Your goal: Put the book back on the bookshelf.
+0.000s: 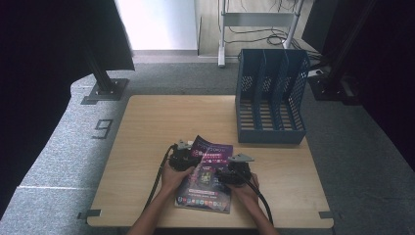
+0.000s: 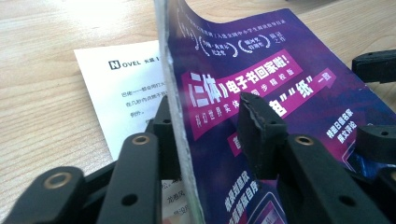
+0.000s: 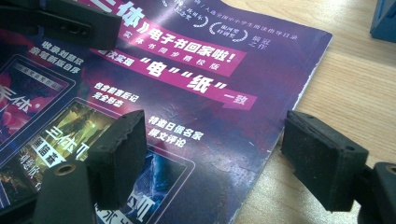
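A magazine [image 1: 208, 171] with a purple cover lies on the wooden table [image 1: 147, 127] near its front edge. My left gripper [image 1: 185, 155] is at its left edge and my right gripper [image 1: 234, 172] at its right edge. In the left gripper view that edge of the magazine [image 2: 280, 74] is lifted and curls up off a white page [image 2: 126, 93]. My left gripper [image 2: 210, 121] is open and straddles the raised edge, one jaw behind it and one in front. My right gripper [image 3: 219, 149] is open, with one jaw over the cover [image 3: 187, 70] and the other over bare table.
A blue slotted file holder [image 1: 270, 98] stands at the table's back right; its corner [image 3: 385, 18] also appears in the right gripper view. Bare table spreads to the left and behind the magazine. Black stands rise from the grey floor beyond the table.
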### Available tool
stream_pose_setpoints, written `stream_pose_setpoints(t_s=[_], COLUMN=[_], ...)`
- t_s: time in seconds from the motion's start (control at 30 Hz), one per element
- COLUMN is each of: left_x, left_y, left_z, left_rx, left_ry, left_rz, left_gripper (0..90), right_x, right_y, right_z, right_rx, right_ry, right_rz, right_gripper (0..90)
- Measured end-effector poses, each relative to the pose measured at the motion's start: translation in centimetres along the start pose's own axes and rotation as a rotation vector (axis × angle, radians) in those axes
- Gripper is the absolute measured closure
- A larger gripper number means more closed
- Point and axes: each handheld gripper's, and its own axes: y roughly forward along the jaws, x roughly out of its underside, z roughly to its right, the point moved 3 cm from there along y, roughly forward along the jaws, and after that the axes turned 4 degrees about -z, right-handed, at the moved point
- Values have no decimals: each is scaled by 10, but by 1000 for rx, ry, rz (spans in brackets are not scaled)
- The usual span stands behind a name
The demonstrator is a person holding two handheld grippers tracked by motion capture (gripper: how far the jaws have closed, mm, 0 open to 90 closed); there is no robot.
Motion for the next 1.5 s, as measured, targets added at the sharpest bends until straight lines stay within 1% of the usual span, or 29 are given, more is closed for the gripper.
stream_pose_setpoints(t_s=[0.27, 0.57, 1.07, 1.2, 1.43, 1.5], left_x=[-2, -3, -4, -5, -6, -6], left_y=[-4, -5, -8, -10, -14, -16], left_z=[3, 4, 7, 8, 11, 13], left_rx=[4, 22, 25, 28, 32, 33], left_ry=[21, 20, 38, 54, 71, 84], left_rz=[31, 44, 63, 74, 96, 108], left_gripper=[774, 852, 864, 864, 866, 866], right_x=[0, 0, 0, 0, 0, 0], right_y=[0, 0, 0, 0, 0, 0], right_z=[0, 0, 0, 0, 0, 0], right_rx=[0, 0, -1, -1, -4, -5], right_ry=[0, 0, 2, 2, 3, 3], right_rz=[0, 0, 0, -1, -1, -1], right_gripper=[218, 218, 218, 218, 217, 216])
